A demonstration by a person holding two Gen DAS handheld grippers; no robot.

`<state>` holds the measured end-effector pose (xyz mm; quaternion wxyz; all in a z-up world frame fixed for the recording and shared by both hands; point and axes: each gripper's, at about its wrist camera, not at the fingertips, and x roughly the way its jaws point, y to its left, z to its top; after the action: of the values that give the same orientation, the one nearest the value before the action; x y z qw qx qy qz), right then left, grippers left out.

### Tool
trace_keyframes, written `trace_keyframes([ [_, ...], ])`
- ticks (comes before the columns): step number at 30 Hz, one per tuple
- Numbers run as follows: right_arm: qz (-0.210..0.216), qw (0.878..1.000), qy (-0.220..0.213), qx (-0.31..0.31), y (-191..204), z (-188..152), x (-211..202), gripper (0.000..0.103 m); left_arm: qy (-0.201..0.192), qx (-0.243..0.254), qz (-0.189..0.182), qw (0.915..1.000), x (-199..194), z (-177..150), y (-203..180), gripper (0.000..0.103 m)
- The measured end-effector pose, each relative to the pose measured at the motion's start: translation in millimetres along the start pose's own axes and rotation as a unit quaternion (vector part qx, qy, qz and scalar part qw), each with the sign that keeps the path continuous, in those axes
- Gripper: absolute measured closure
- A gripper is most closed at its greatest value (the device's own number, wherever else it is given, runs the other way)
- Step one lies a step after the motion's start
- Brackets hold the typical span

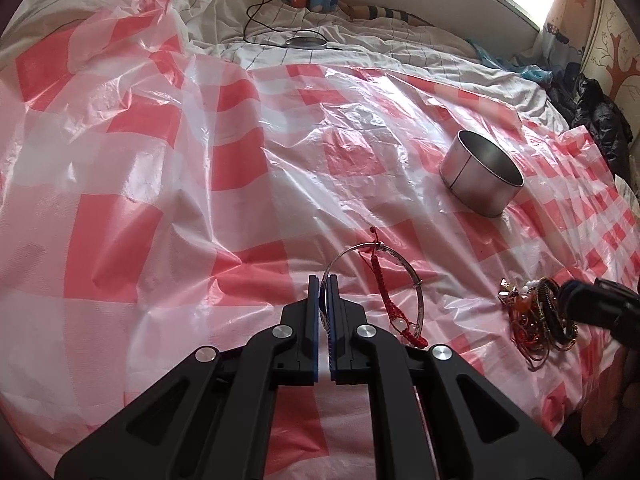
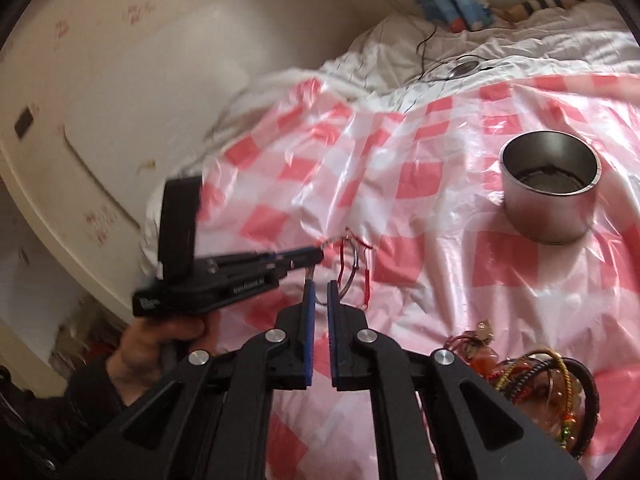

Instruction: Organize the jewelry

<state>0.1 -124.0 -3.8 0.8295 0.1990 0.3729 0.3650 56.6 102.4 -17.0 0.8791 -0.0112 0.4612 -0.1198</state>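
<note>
Currently your left gripper (image 1: 325, 280) is nearly closed, its blue pads pinching the thin wire of the silver bangle (image 1: 404, 270) at the ring's left edge. This edge grip leaves the rest of the hoop free in front of the fingers, so it can be carried and released without the pads fouling it. A red braided bracelet (image 1: 382, 292) hangs across the bangle; it appears looped or snagged on the wire, though the left wrist view does not settle whether it is tied on or merely draped.

Your right gripper (image 2: 320, 286) is held just beside the bangle with a narrow gap between its pads. The right wrist view is blurred at the tips, so whether anything lies between them cannot be determined. Its position suggests it is there to steady the hoop or to separate the red bracelet from it.

Further out, the open metal tin (image 1: 480, 176) stands upright on the red-checked plastic sheet (image 1: 160, 168) that covers the bed, well apart from the bangle and to its right. It is the likely receptacle, placed within reach of either hand. The remaining jewelry pile (image 2: 548, 388) lies on the sheet near your right gripper, unsorted.

Judged from this layout, the task is at an early stage.
</note>
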Motion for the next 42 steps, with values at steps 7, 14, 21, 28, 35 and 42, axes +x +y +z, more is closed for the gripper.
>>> trace_keyframes([
  [7, -0.093, 0.982, 0.065, -0.149, 39.1, -8.8, 43.2, 0.021, -0.018, 0.05, 0.026, 0.9982, -8.3, -0.5, -20.0, 0.1],
  [14, -0.089, 0.961, 0.09, -0.247, 54.9, -13.3, 73.0, 0.021, -0.052, 0.112, 0.045, 0.9913, -35.7, 1.5, -30.8, 0.1],
  [21, -0.088, 0.948, 0.127, -0.277, 62.3, -23.8, 89.2, 0.093, -0.062, 0.099, 0.021, 0.993, -52.5, 5.7, -24.1, 0.1],
  [28, -0.015, 0.972, 0.11, -0.205, 54.0, -17.5, 63.5, 0.1, -0.067, 0.105, 0.032, 0.9917, -60.1, 3.3, -25.9, 0.1],
  [35, 0.083, 0.994, 0.001, -0.067, 23.4, 8.3, 6.2, 0.1, -0.065, 0.135, 0.018, 0.9886, -66.5, -2.4, -34.3, 0.1],
  [42, 0.106, 0.987, -0.118, 0.041, -20.0, 17.7, -51.0, 0.1, -0.049, 0.143, -0.02, 0.9883, -56.9, -3.8, -49.5, 0.1],
])
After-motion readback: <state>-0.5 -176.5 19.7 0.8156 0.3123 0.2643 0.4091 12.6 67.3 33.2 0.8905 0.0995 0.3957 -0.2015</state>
